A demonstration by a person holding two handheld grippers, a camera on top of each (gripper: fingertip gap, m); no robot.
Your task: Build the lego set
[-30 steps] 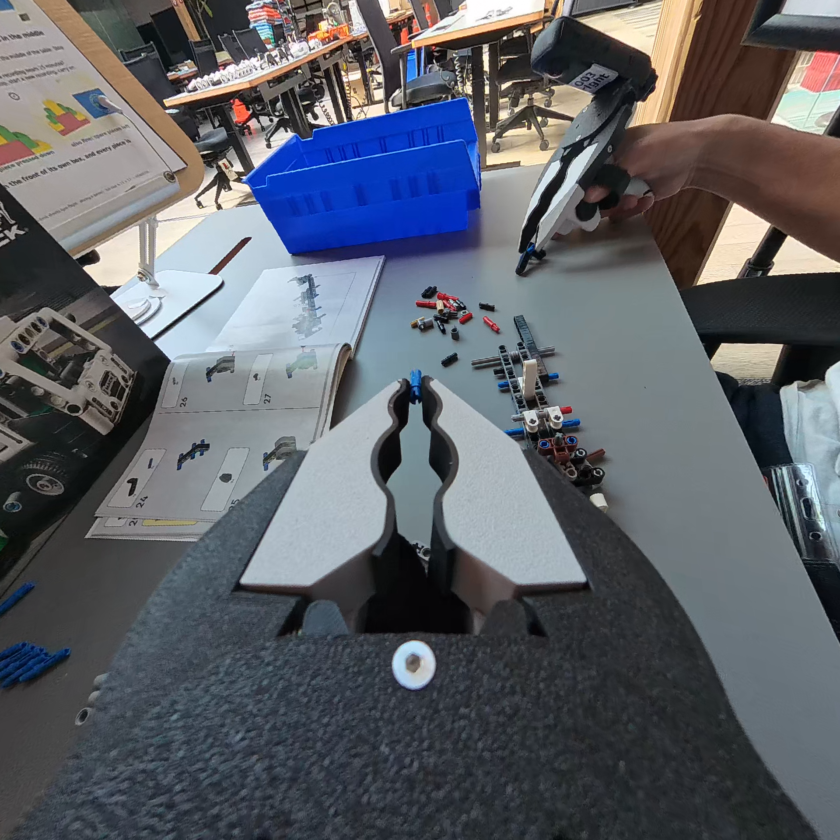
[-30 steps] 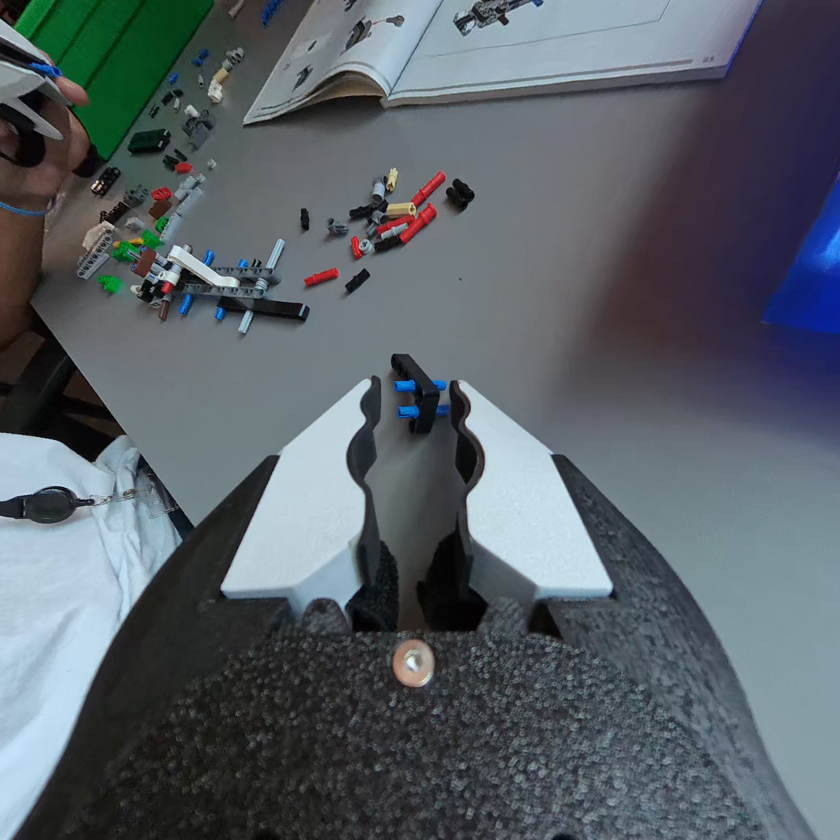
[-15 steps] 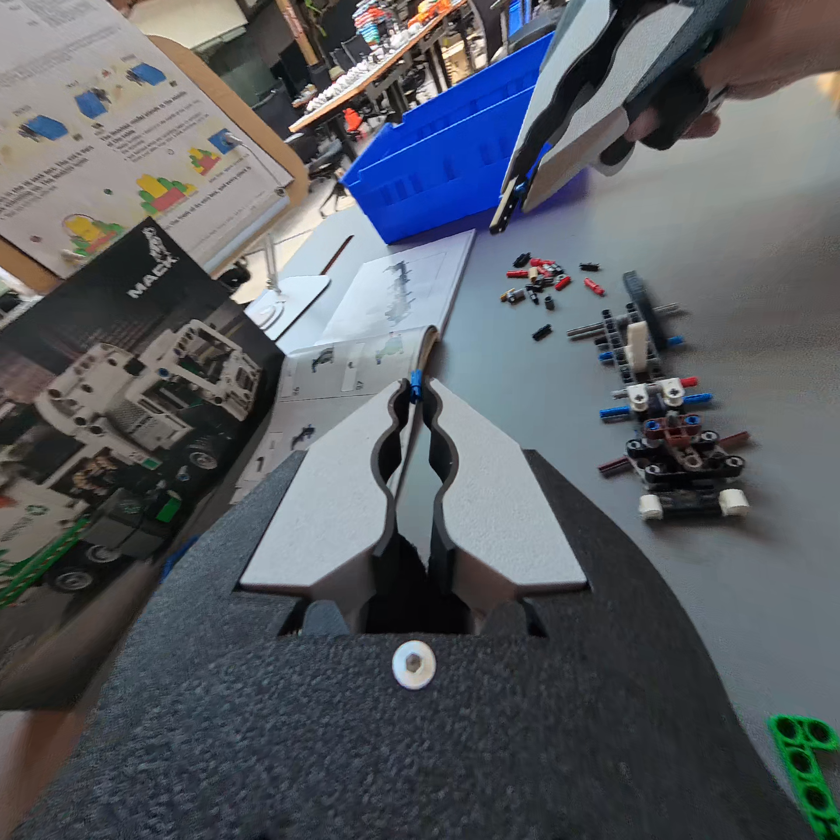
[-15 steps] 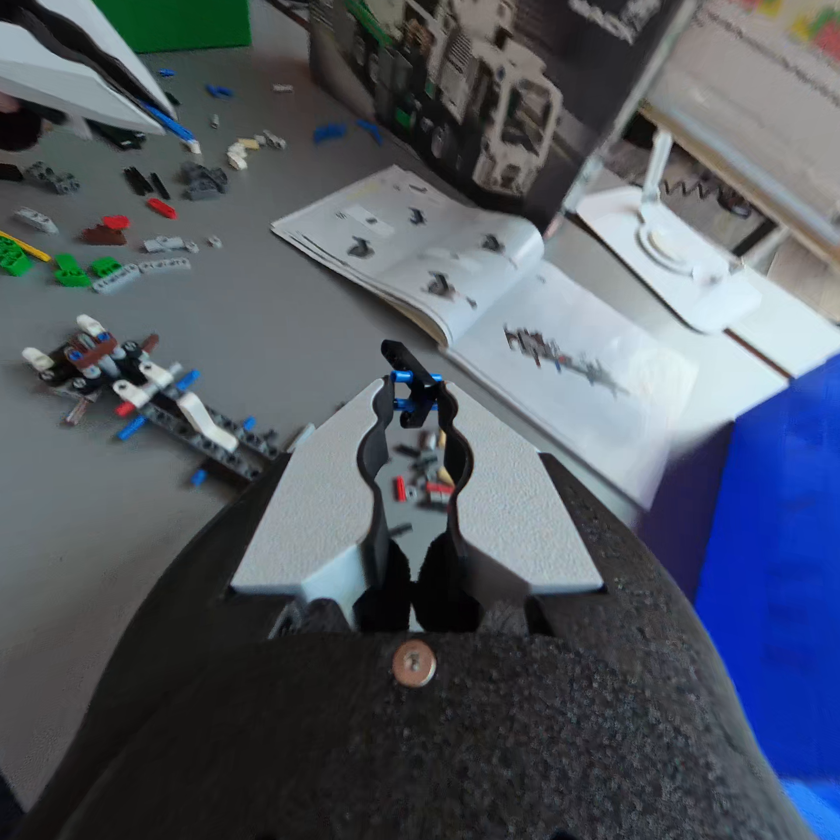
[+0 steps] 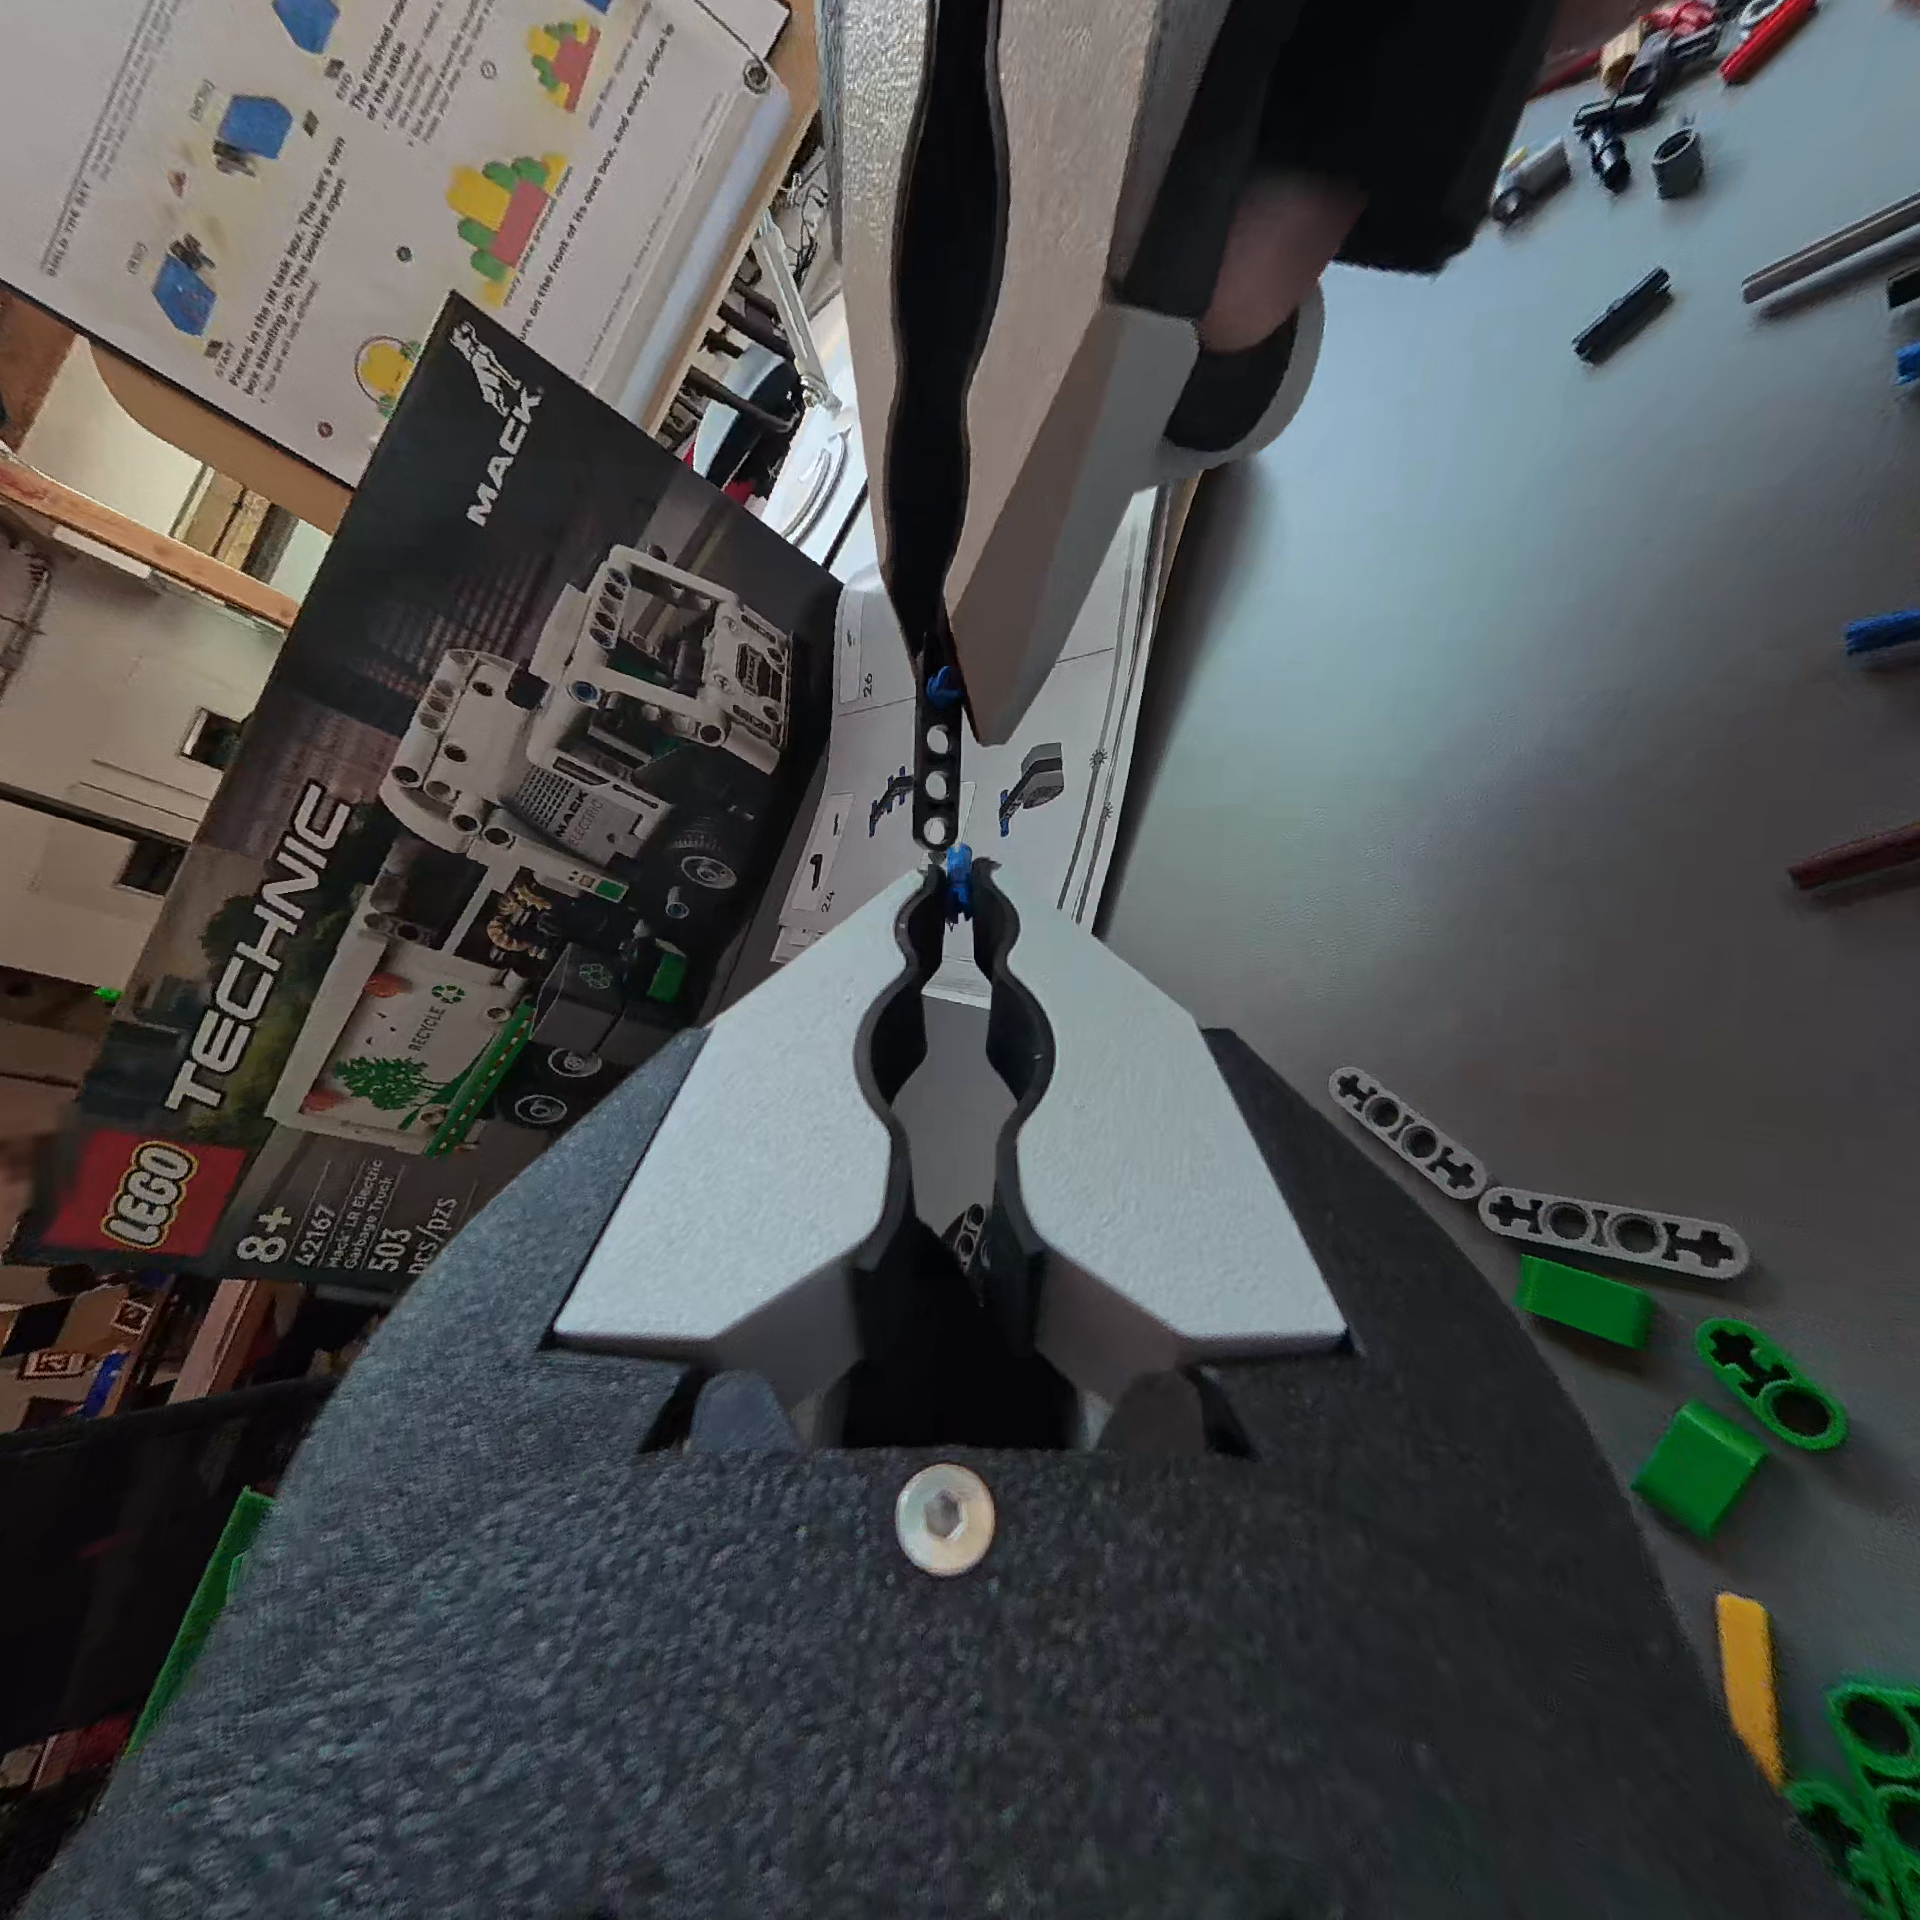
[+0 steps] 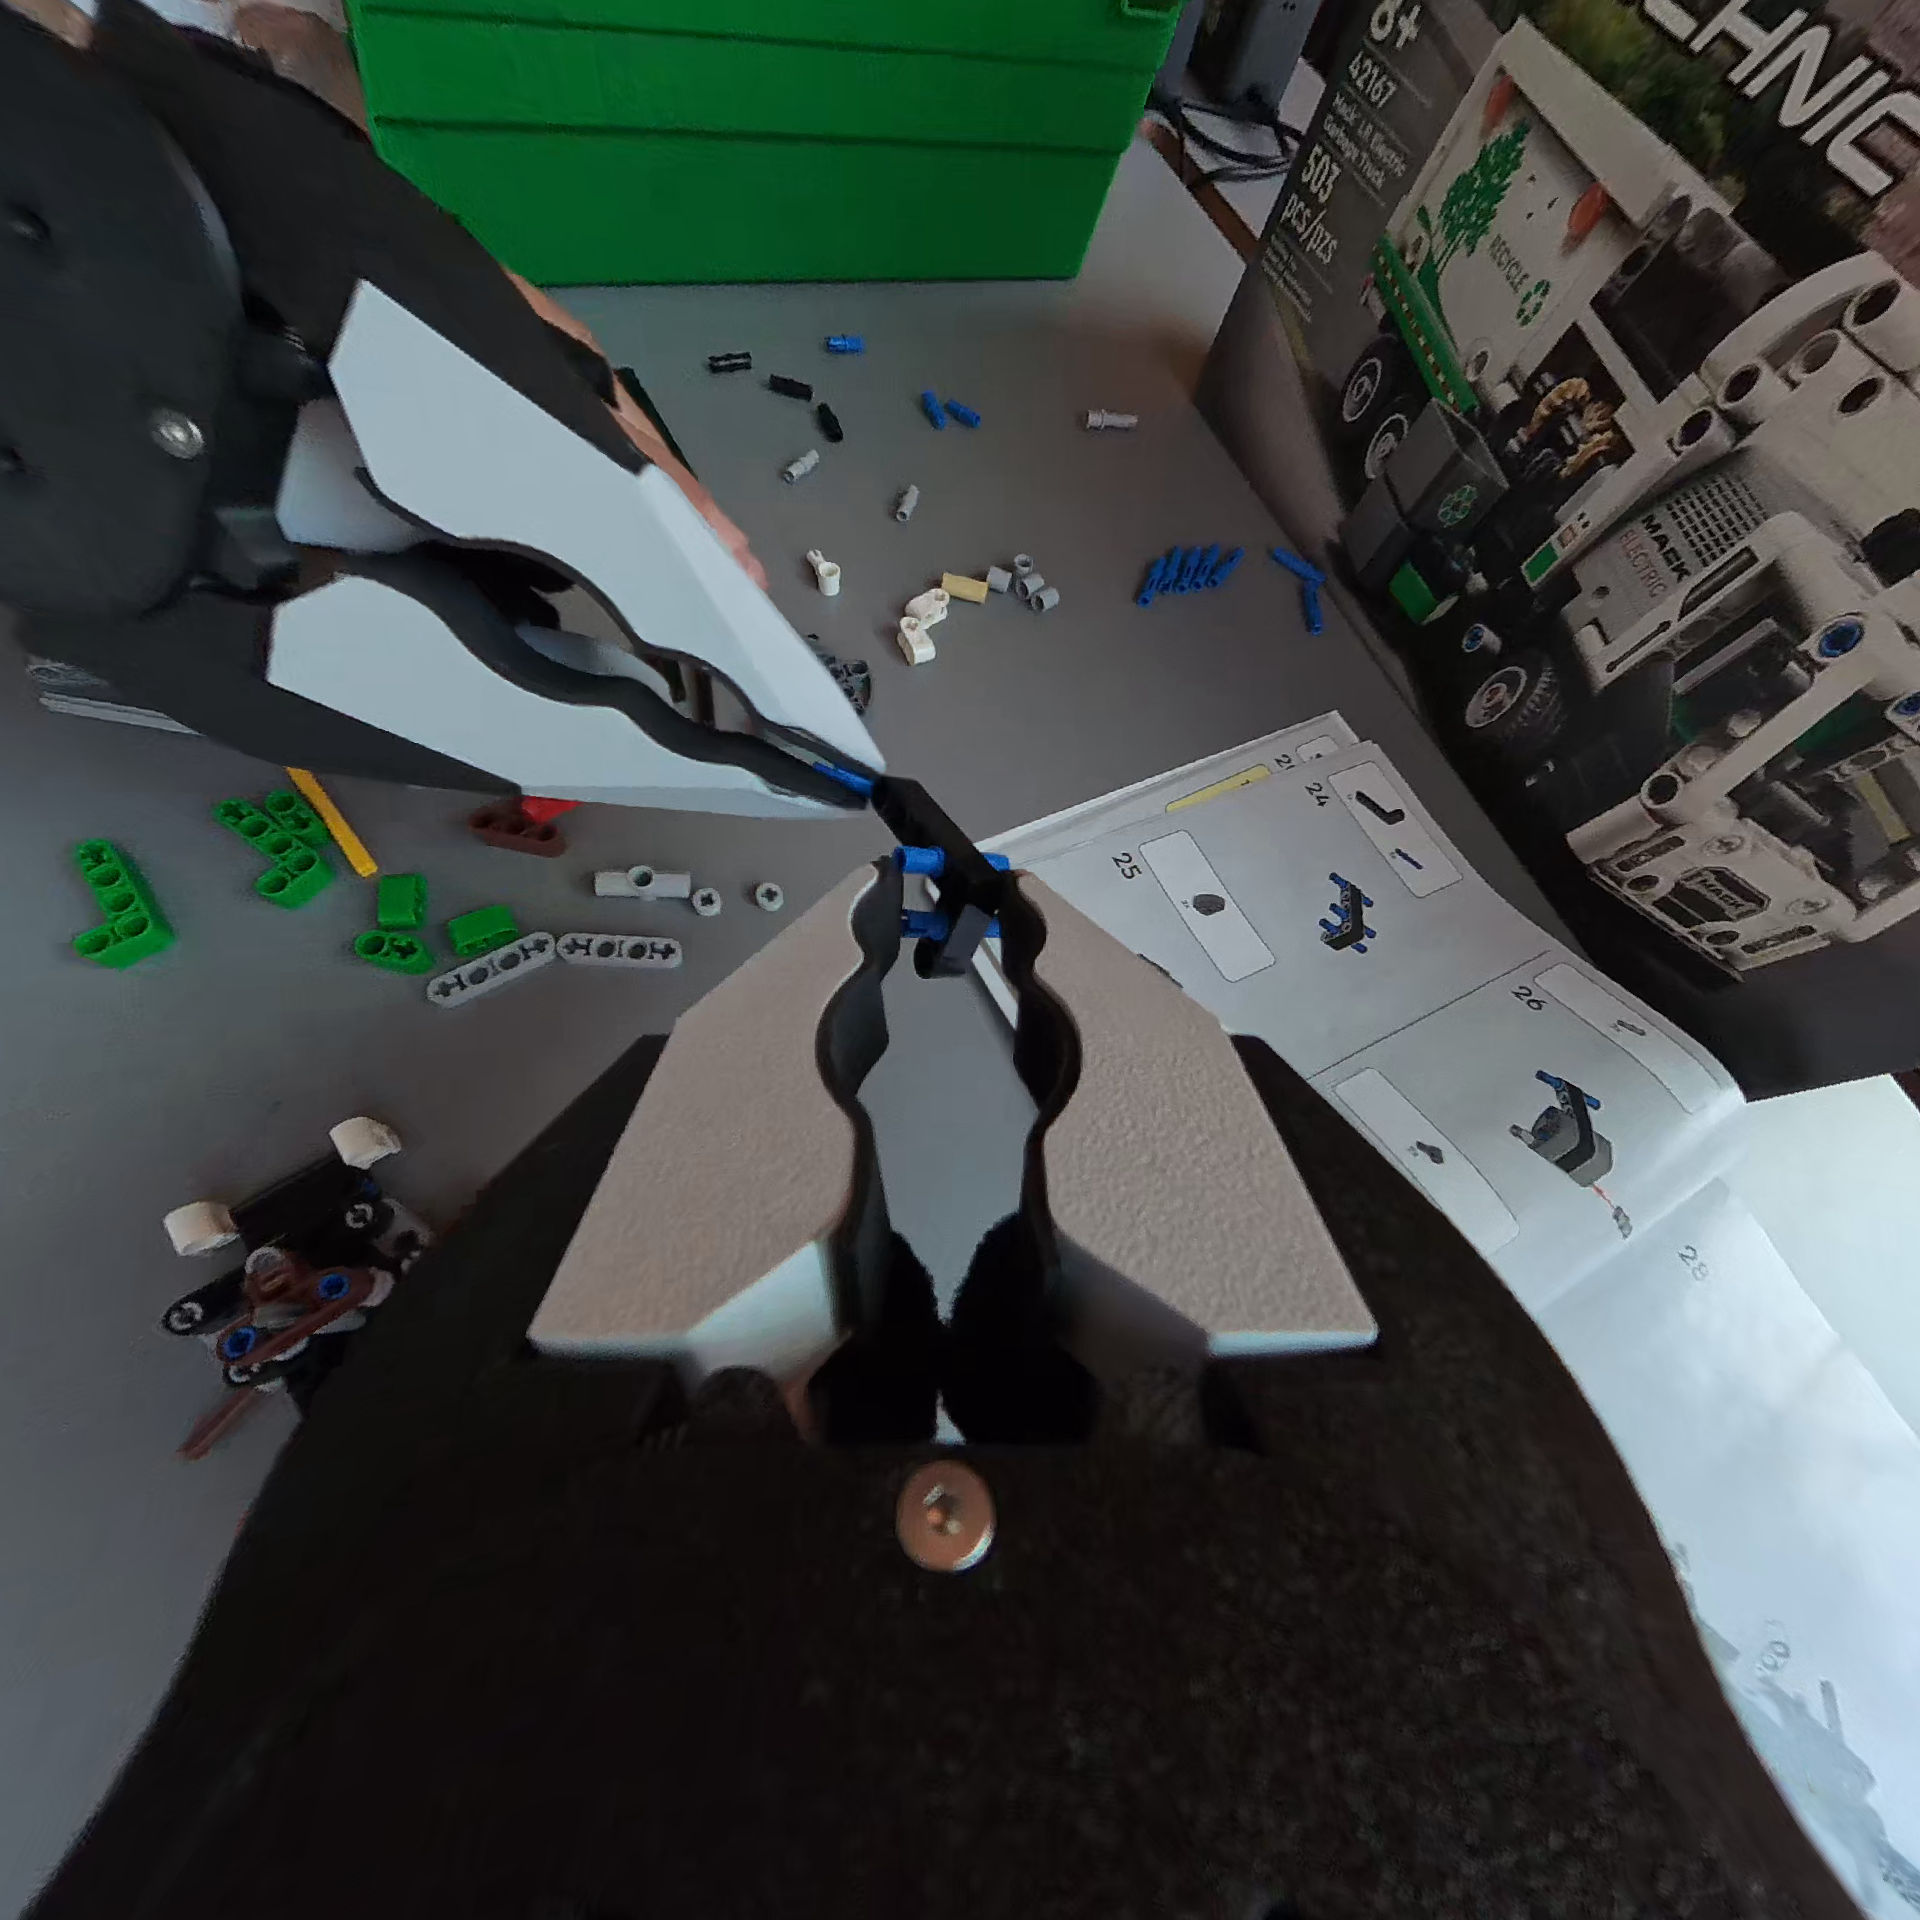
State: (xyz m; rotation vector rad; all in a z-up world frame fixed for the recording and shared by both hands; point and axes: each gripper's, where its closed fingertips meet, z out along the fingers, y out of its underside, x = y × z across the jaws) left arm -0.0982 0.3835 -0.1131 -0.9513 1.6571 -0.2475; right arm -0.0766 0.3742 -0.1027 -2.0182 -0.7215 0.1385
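Black beam with blue pegs sits up in the air over the grey desk, and our right tongs squeeze it by those pegs. Our left tongs are clenched on one small blue pin, its tip right at the beam's end hole. At 2 o'clock lies the open booklet; at 9 o'clock lie green pieces.
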